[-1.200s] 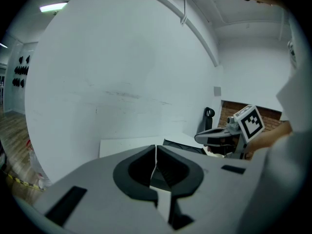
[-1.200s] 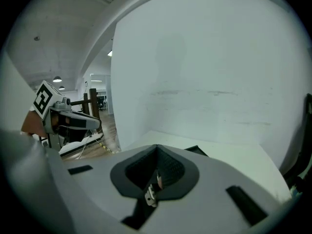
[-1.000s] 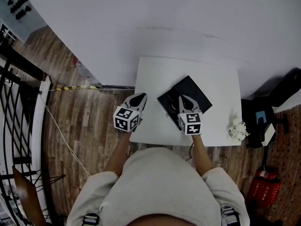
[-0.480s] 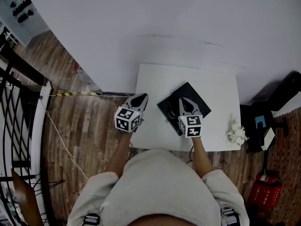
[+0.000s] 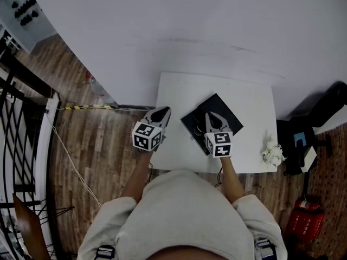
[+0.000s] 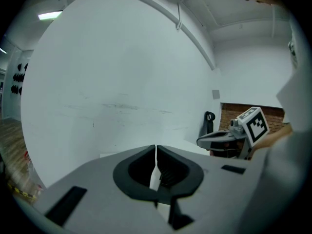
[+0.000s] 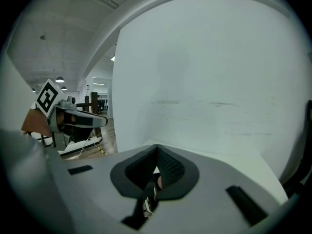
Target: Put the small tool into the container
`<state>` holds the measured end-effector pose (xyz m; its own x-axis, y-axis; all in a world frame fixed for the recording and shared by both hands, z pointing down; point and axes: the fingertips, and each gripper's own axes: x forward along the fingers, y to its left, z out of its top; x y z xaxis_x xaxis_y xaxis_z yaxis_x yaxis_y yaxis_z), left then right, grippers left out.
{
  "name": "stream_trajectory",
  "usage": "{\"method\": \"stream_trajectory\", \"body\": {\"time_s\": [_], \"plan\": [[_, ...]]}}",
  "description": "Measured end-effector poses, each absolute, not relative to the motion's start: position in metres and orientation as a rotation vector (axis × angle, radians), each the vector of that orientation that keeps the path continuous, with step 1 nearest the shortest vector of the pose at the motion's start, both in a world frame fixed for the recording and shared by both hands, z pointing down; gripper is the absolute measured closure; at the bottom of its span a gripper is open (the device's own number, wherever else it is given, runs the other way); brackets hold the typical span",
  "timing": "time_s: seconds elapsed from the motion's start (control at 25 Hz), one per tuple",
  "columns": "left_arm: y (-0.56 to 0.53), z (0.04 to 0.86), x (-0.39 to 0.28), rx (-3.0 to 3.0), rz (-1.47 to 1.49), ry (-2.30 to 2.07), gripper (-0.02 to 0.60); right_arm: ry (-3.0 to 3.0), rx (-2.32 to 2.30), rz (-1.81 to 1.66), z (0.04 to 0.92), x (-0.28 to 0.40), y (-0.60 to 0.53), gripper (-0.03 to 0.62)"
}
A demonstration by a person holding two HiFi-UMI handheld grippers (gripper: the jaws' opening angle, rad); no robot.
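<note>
1. Nearest, the left gripper [image 5: 164, 111] hangs at the tabletop's [image 5: 249, 102] left edge, jaws together with nothing between them.
2. Beside it, the right gripper [image 5: 210, 115] hangs over the black container [image 5: 228, 111], jaws closed together.
3. The small tool cannot be made out.

This looks like a bare lab or studio room: a small white surface [image 5: 255, 107] against a plain white wall [image 5: 190, 26], a wood-plank floor [image 5: 92, 145], striped tape [image 5: 81, 101] and a red fire extinguisher [image 5: 302, 213].
</note>
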<state>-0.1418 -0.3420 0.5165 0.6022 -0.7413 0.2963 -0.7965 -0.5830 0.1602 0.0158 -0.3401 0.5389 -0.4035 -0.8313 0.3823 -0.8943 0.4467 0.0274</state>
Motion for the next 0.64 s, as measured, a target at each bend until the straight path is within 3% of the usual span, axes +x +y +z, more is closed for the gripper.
{"method": "stream_trajectory", "body": {"time_s": [0.64], "plan": [[-0.3357, 0.5161, -0.1373, 2.569, 0.316, -1.240, 0.566, -2.361, 1.453, 0.261, 0.5403, 0.0169, -0.3344, 0.595]]}}
